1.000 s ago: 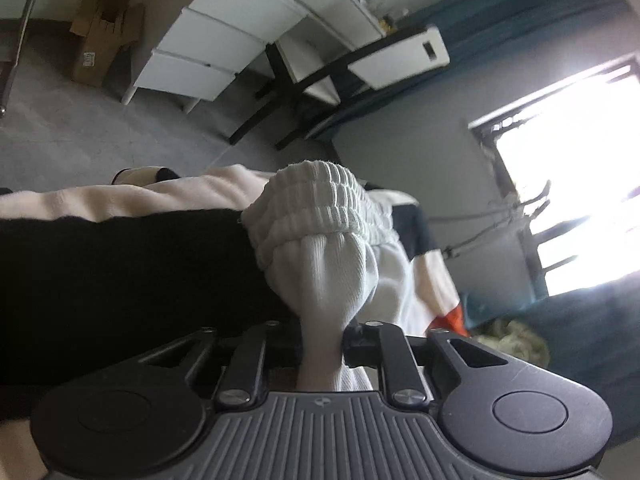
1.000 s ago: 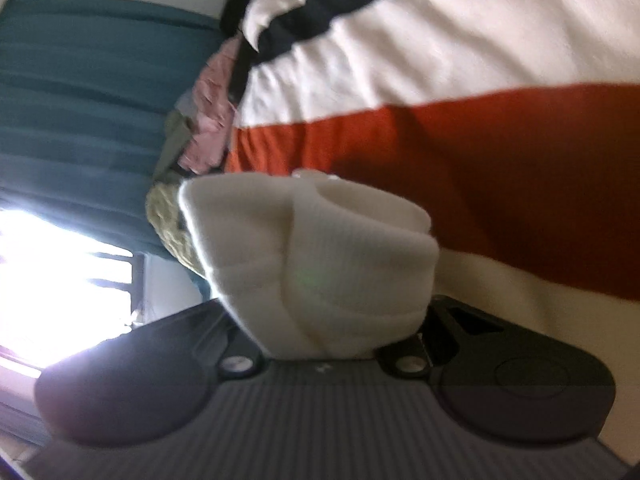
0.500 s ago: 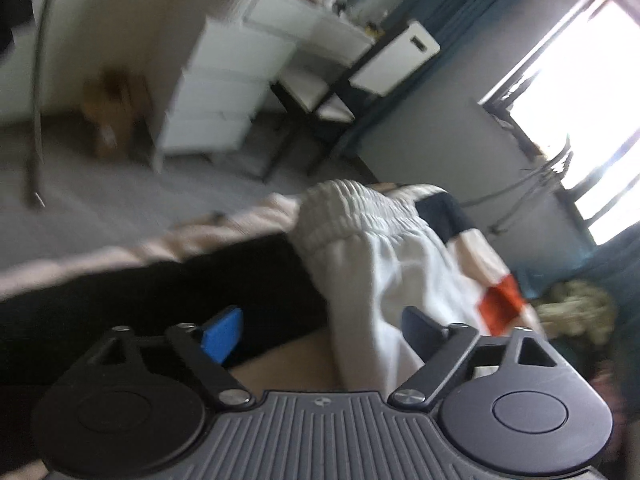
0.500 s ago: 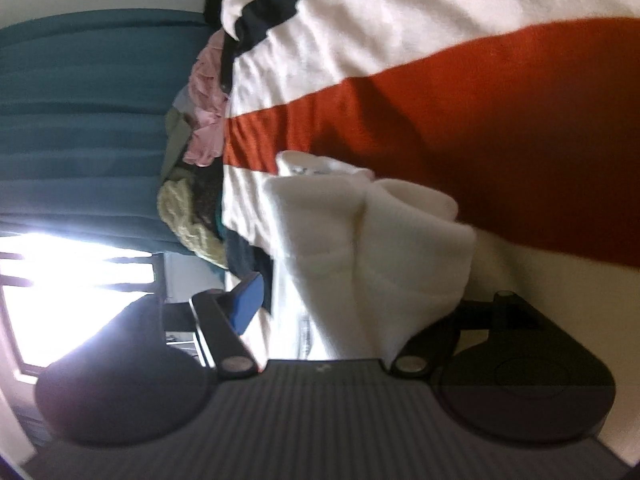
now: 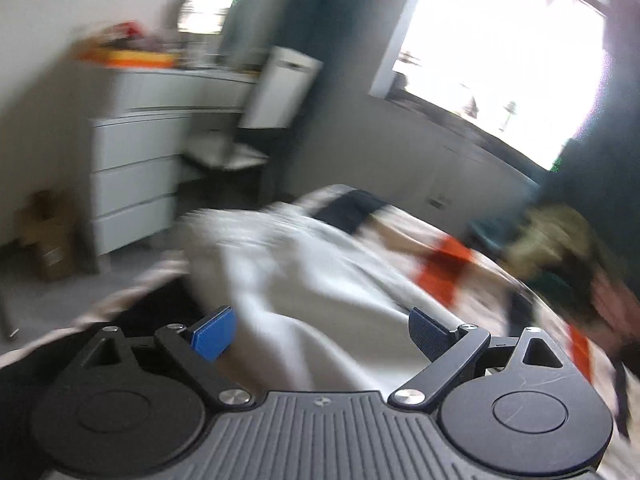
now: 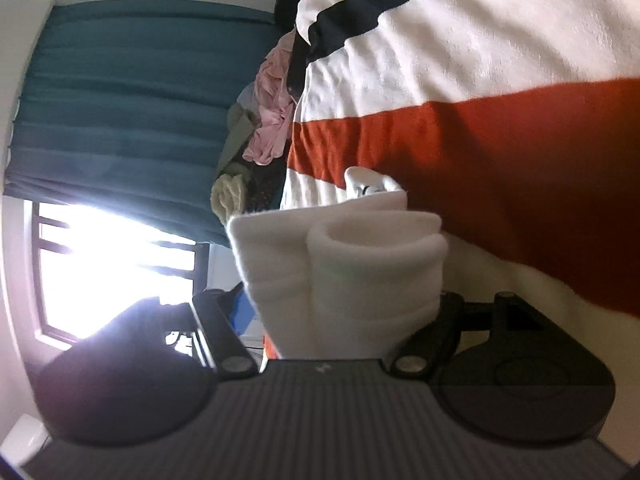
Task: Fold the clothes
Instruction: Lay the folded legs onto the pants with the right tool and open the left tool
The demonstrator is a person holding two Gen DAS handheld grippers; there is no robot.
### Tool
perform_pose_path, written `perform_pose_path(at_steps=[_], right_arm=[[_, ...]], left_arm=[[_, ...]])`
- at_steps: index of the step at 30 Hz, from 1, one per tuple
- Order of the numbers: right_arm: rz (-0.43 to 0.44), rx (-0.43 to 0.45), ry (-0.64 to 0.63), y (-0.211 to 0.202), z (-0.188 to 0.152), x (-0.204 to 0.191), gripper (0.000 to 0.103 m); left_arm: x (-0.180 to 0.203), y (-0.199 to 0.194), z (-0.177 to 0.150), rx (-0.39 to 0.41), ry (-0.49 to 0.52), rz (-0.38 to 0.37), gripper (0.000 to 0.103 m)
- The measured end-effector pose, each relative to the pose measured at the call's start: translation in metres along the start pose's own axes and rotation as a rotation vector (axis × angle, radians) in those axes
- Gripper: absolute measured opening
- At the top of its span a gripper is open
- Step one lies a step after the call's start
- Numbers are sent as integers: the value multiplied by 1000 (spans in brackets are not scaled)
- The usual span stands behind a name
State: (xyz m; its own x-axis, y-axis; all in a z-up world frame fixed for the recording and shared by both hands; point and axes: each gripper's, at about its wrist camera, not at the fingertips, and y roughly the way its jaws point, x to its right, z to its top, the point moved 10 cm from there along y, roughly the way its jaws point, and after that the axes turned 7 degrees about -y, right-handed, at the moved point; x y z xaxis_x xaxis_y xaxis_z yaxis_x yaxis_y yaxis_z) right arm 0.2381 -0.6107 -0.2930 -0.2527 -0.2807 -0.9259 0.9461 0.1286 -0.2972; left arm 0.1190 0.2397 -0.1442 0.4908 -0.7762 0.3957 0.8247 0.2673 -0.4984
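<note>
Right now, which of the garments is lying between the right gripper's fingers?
The folded white garment, a thick cream-white roll lying on the striped blanket. The pink garment and the yellow knit one sit heaped far off by the teal curtain.

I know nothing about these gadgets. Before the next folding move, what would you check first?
1. Left tool free of white garment: ok, jaws opening, pads clear of the cloth.
2. Right tool free of white garment: cannot tell, jaws stand wide with the folded cloth between them.
3. White garment resting on striped blanket: ok.
4. Fold lying neat: cannot tell, left view is blurred.
5. Clothes pile apart from white garment: ok.
</note>
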Motion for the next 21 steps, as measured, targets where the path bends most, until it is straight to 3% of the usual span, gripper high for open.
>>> perform_pose_path(at_steps=[8,14,15,18,21], right_arm=[[-151,-12,-18,1,-7,23,73],[-196,1,-170,3,-9,5,71],[-218,4,-216,3,-8,0,61],[-308,27,-337,2,-9,-14,15],[-323,59,-396,-1,-11,-28,12]], left_arm=[[102,35,-75,-145,223,-230,95],[125,56,-145,-243,395,-247,97],[125,60,-155,-256,433,-227,97],[122,71,-184,-294,546,-164,101],[121,71,-185,-304,546,-161,102]])
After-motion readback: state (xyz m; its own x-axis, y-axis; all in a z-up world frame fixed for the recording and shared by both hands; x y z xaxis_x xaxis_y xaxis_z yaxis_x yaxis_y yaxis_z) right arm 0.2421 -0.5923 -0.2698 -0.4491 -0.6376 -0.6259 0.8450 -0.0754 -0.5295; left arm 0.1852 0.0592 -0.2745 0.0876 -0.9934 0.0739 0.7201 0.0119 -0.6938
